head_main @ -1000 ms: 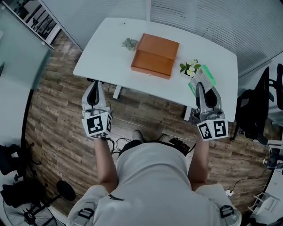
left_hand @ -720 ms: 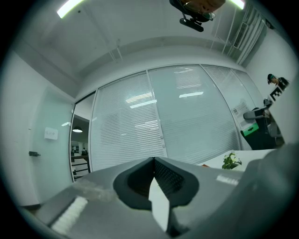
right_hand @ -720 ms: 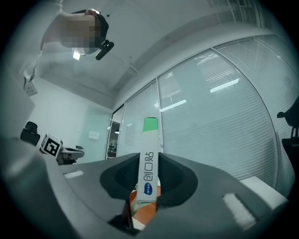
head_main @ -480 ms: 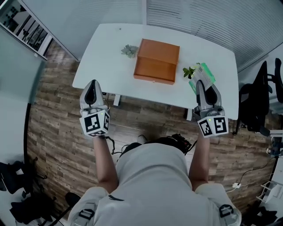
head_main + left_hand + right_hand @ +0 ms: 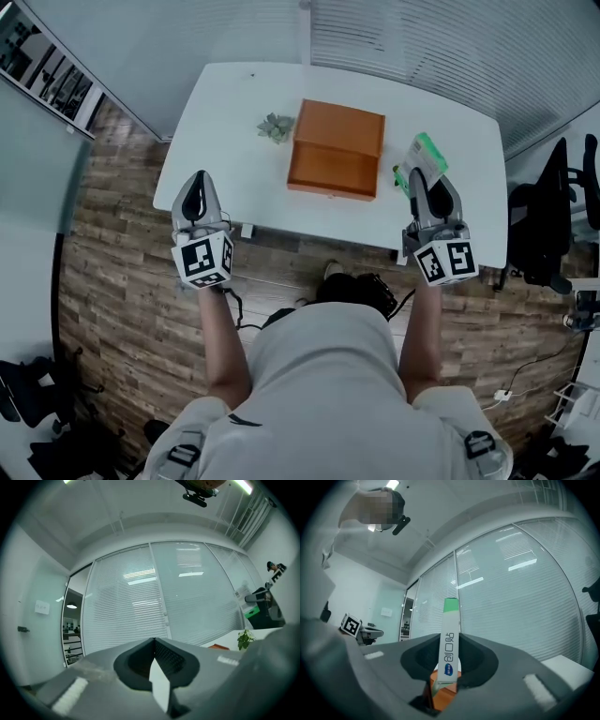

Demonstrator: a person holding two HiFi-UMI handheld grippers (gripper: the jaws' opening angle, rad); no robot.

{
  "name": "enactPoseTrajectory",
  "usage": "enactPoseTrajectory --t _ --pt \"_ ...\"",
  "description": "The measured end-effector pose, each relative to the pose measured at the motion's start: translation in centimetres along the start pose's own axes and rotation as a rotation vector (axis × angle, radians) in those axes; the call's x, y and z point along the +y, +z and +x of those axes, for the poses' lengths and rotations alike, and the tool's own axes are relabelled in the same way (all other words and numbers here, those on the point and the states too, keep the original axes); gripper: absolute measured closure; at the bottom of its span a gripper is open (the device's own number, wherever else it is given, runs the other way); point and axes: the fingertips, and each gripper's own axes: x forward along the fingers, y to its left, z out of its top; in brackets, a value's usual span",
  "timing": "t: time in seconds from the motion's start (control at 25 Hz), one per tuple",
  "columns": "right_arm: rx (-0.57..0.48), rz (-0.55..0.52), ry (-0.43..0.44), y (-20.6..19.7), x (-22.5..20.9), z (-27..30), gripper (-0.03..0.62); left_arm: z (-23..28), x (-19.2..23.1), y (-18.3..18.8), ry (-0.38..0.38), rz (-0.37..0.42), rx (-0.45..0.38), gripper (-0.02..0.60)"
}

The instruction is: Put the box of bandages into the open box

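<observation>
Your left gripper (image 5: 196, 192): its jaws were pressed together on nothing, at the near left corner of the table (image 5: 225, 103).
Wooden box (image 5: 337, 150): it sat mid-table, with a small succulent (image 5: 276, 127) just beside its left.
Your right gripper (image 5: 427, 190): you had its jaws clamped on the box of bandages (image 5: 427, 156), right of the wooden box.

The left end of the white table (image 5: 211, 122) lies bare, an easy way in as far as the little succulent (image 5: 276, 127) just beside the wooden box (image 5: 336, 150) at its far left corner. On the right, a leafy plant (image 5: 243, 639) stands near the box, between it and the right gripper (image 5: 424, 180) with its box of bandages (image 5: 427, 155), crowding that side. From above, the box is open to reach.
</observation>
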Motion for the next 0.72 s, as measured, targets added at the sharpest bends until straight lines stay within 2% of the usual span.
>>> enactPoseTrajectory --t 0.36,0.6,0.72 --pt "0.053 -0.019 0.113 -1.8 -1.7 6.4 0.505 4.4 -0.4 0.0 0.059 0.001 0.027 0.575" --pt "0.087 -0.042 0.153 -3.6 -2.4 7.9 0.505 5.4 -0.9 -0.6 0.081 0.01 0.04 0.575" --pt "0.117 -0.089 0.17 -4.3 -2.2 8.3 0.504 5.5 -1.0 -0.5 0.091 0.008 0.04 0.575"
